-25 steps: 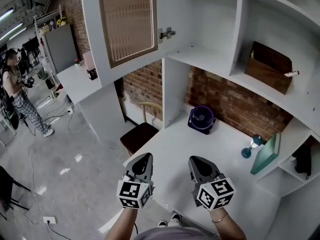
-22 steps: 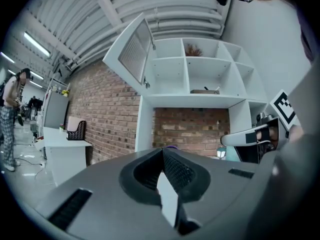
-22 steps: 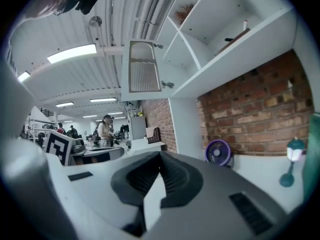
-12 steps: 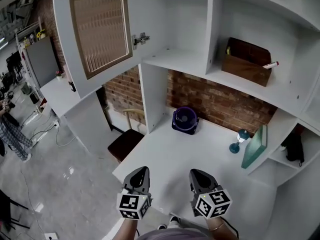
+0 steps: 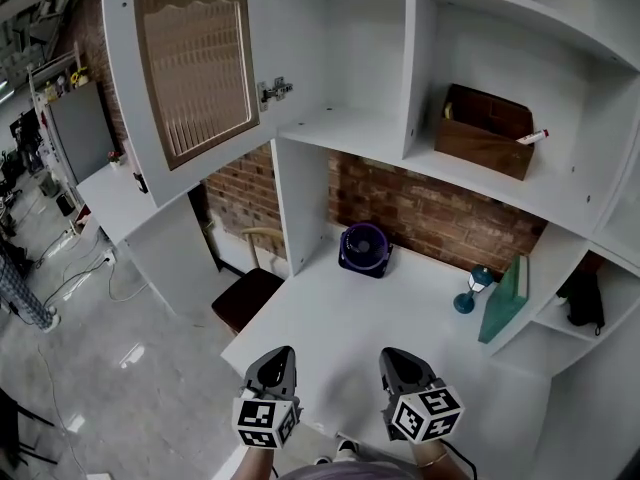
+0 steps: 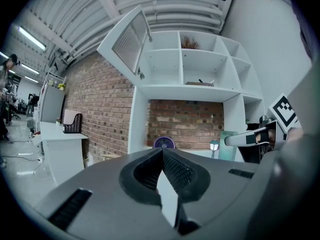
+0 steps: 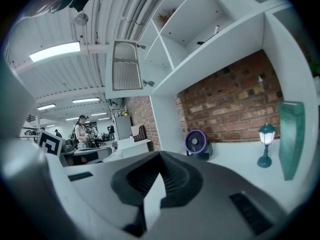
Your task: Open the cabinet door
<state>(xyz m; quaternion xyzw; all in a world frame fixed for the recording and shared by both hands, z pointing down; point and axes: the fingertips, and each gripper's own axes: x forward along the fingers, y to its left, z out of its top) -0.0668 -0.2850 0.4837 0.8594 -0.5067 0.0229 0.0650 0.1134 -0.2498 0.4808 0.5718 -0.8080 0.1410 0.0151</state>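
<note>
The cabinet door [image 5: 190,68], white-framed with a ribbed brown panel, stands swung wide open to the left of the upper-left compartment [image 5: 335,58], its hinge [image 5: 275,90] showing on the cabinet's side wall. Both grippers hover low over the white desk's [image 5: 330,318] near edge, far below the door. My left gripper [image 5: 276,356] is shut with nothing between its jaws, and my right gripper [image 5: 393,356] is shut and empty too. The open door [image 6: 129,41] shows high up in the left gripper view, and the door [image 7: 125,71] also shows in the right gripper view.
A purple fan [image 5: 362,248], a small teal lamp [image 5: 468,293] and a green panel [image 5: 502,303] stand at the desk's back. A wooden box [image 5: 487,131] sits in an upper compartment. A chair [image 5: 250,293] is left of the desk.
Both grippers have sunk toward the bottom of the head view and drawn back a little. The door stays swung open, and the head view has shifted so the cabinet sits more to the left.
</note>
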